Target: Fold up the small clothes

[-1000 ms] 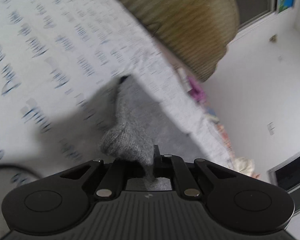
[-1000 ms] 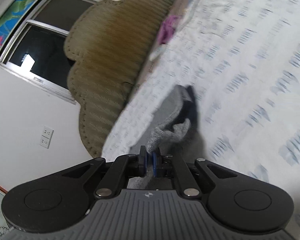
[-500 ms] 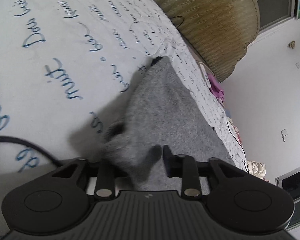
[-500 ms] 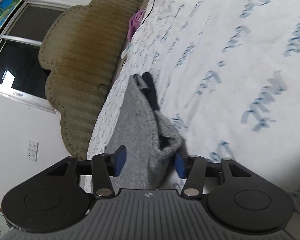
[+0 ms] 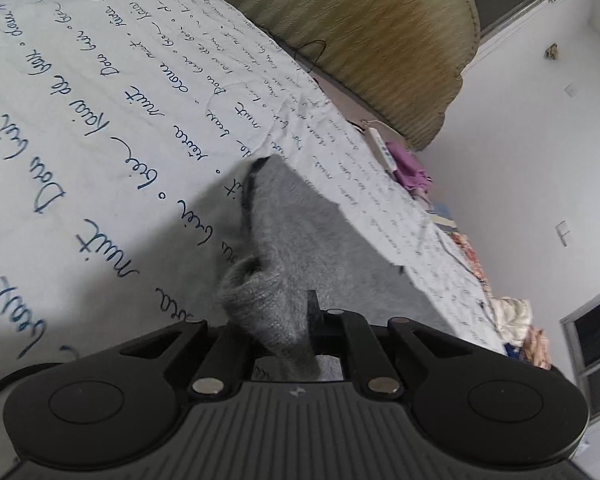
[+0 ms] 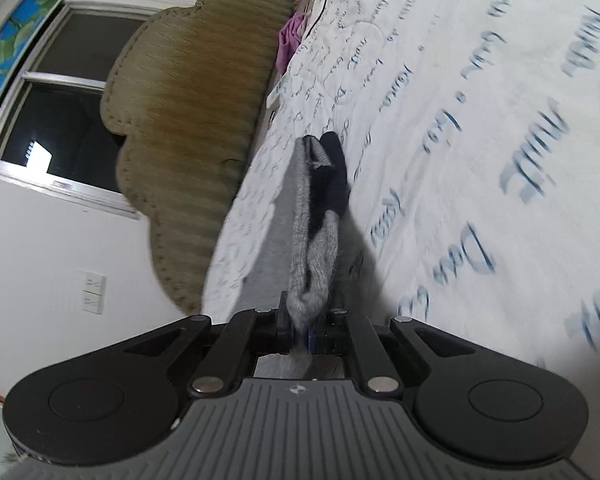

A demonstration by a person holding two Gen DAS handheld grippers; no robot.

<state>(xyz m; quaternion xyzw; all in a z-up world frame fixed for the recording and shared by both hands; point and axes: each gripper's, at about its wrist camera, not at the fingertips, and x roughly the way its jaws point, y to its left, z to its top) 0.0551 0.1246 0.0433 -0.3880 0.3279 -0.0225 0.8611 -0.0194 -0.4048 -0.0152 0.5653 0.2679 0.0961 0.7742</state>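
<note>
The left claw (image 5: pixel 296 320) is pinched narrow on one end of a grey knitted sock (image 5: pixel 288 240); the knit bunches into a thick fold just ahead of its fingers, and the rest of the sock stretches away to a dark tip. The right claw (image 6: pixel 302 330) is likewise clamped tight on the sock (image 6: pixel 314 240); here the fabric runs up from between the blue pads (image 6: pixel 309 336) as a narrow upright band, ending in a navy toe (image 6: pixel 334 172) that is doubled over. The sock appears lifted off the bed (image 5: pixel 100 160) along most of its length, with a shadow beneath it, though whether the far tip touches the sheet is hard to judge; the white sheet is printed with blue cursive script. Beyond the bed's edge stand an olive scalloped headboard (image 6: pixel 192 120), a window (image 6: pixel 56 120), and a purple cloth (image 5: pixel 410 168) lying on the mattress by the headboard.
</note>
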